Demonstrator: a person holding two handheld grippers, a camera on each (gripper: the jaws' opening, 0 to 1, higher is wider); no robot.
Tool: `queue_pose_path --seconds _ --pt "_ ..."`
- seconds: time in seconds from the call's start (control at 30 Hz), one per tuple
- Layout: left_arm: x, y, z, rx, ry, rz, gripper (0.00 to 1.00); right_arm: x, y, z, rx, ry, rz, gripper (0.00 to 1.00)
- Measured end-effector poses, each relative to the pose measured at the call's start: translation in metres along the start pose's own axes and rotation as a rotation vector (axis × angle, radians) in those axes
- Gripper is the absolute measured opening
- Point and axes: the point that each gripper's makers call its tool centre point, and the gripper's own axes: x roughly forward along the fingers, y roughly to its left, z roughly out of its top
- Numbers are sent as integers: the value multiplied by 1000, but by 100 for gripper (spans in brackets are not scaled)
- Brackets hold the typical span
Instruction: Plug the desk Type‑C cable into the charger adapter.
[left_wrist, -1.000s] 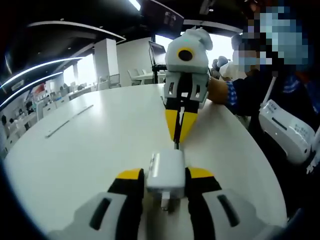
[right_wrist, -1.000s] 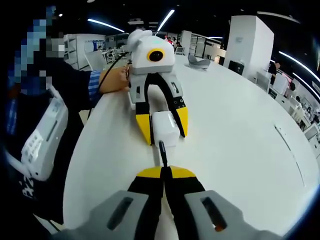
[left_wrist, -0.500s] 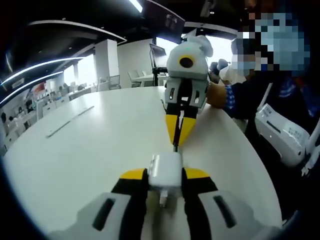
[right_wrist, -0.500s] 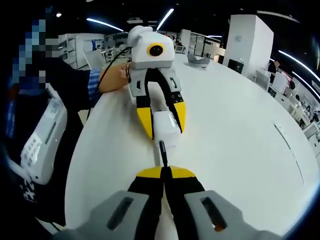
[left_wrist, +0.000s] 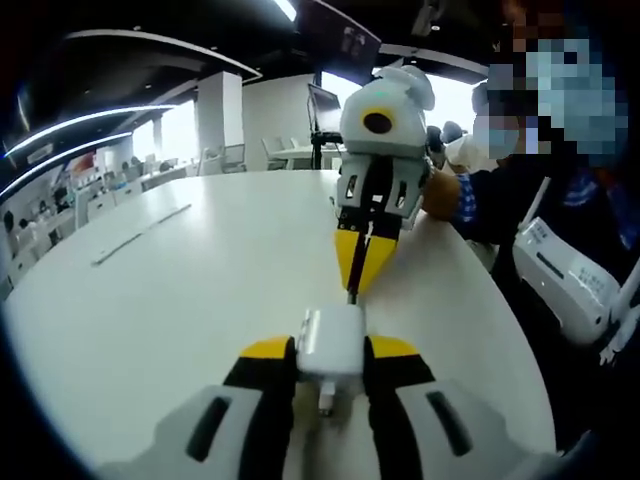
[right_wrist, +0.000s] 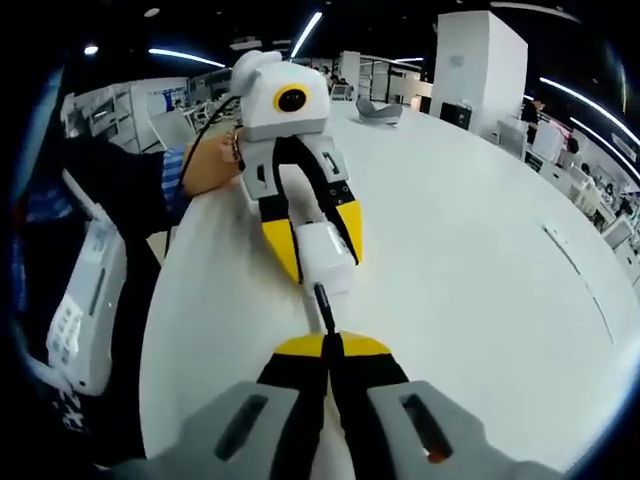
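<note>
A white charger adapter (left_wrist: 332, 340) sits clamped between the yellow-tipped jaws of my left gripper (left_wrist: 330, 352), just above the white table (left_wrist: 180, 290). Facing it, my right gripper (left_wrist: 358, 272) comes in from the far side, shut on a black Type-C cable plug (left_wrist: 352, 292) whose tip reaches the adapter's far face. In the right gripper view the same plug (right_wrist: 324, 305) sticks out of my shut right gripper (right_wrist: 328, 345) and touches the adapter (right_wrist: 325, 257), held by the left gripper (right_wrist: 312, 255). Whether the plug is seated in the port cannot be told.
A person's hand (right_wrist: 208, 165) and blue checked sleeve (left_wrist: 465, 192) hold the grippers at the table's edge. A white device (left_wrist: 560, 275) hangs at the person's side. A thin seam (left_wrist: 140, 235) runs across the tabletop. Office desks and ceiling lights lie beyond.
Both views have shifted slightly with the hands. The plug tip and the adapter have closed the small gap and now meet.
</note>
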Motion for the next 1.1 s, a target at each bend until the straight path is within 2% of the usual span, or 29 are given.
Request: queue_pose_path --seconds 0.6,1.1 --pt "2 -3 1 22 1 3 25 3 -1 0 30 10 -14 0" --pt "2 -3 1 38 -3 -1 26 4 -1 2 -7 9 -21 1"
